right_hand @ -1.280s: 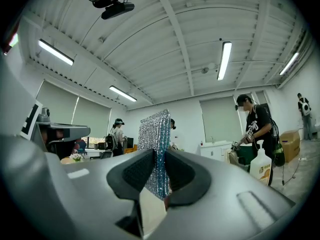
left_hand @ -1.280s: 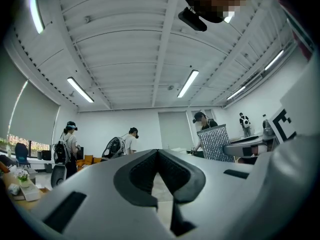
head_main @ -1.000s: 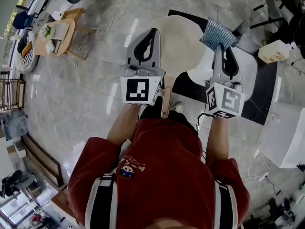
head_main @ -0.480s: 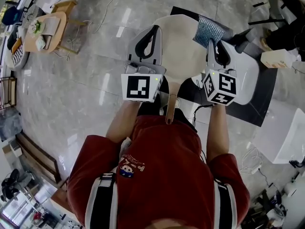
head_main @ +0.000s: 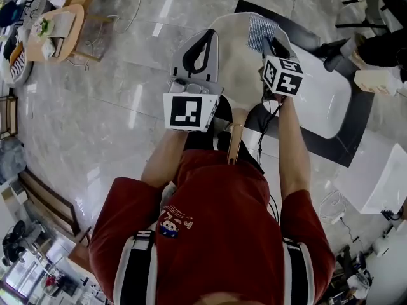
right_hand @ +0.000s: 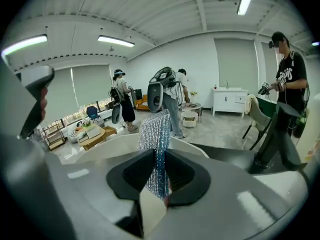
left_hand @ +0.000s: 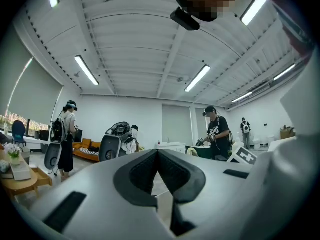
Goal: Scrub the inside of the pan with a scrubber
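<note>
Left gripper (head_main: 205,41): jaws closed, a pale sliver pinched between them. I take it for the near wall of the pan (head_main: 240,68), which is held up off the floor with its handle toward the person.

Right gripper (head_main: 266,43): clamped on the scrubber (head_main: 259,29), a silver mesh pad poised at the pan's far rim.

Step, as I judge it: pad brought to the pan, scrubbing not begun. Next: lower the pad onto the inner face, press, and rub in strokes while the left holds steady.

Head view steeply down, gripper views seemingly level
</note>
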A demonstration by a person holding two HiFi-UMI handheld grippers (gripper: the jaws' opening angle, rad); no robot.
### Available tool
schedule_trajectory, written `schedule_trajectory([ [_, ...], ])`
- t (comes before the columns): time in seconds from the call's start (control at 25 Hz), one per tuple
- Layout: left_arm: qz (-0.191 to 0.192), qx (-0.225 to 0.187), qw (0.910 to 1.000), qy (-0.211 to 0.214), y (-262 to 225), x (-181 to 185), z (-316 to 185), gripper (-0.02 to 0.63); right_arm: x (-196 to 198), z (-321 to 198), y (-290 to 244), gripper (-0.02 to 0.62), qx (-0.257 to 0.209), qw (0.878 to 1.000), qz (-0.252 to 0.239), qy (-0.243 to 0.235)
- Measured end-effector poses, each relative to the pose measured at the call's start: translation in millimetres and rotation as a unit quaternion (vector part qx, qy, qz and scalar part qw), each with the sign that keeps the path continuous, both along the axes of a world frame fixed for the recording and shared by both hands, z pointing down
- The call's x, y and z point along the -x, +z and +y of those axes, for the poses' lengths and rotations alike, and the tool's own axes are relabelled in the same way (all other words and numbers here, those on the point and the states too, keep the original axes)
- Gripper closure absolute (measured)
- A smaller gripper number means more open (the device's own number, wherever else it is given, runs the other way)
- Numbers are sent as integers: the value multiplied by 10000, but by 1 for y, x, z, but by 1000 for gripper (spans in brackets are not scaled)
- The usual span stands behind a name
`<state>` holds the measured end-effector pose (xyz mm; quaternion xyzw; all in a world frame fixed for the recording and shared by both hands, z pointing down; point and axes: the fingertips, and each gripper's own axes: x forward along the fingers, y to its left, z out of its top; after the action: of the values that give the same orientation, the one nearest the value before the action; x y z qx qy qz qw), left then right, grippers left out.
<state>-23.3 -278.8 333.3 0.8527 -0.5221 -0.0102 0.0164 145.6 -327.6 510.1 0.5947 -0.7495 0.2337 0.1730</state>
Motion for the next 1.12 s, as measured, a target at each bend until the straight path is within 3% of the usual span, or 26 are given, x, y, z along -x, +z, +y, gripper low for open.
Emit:
schedule_trajectory([
  [0.28,44,189,9998,-4,17,10,-6,601,4,-20,50,508,642,9979,49,26],
  [0.76,33,379,9992,116,46,4,-15,601,6,-30,68,502,763,9967,184,222],
  [1.12,-46,504,9987,-35,54,19,-13,601,28,-36,68,500,703,9973,197,-118],
])
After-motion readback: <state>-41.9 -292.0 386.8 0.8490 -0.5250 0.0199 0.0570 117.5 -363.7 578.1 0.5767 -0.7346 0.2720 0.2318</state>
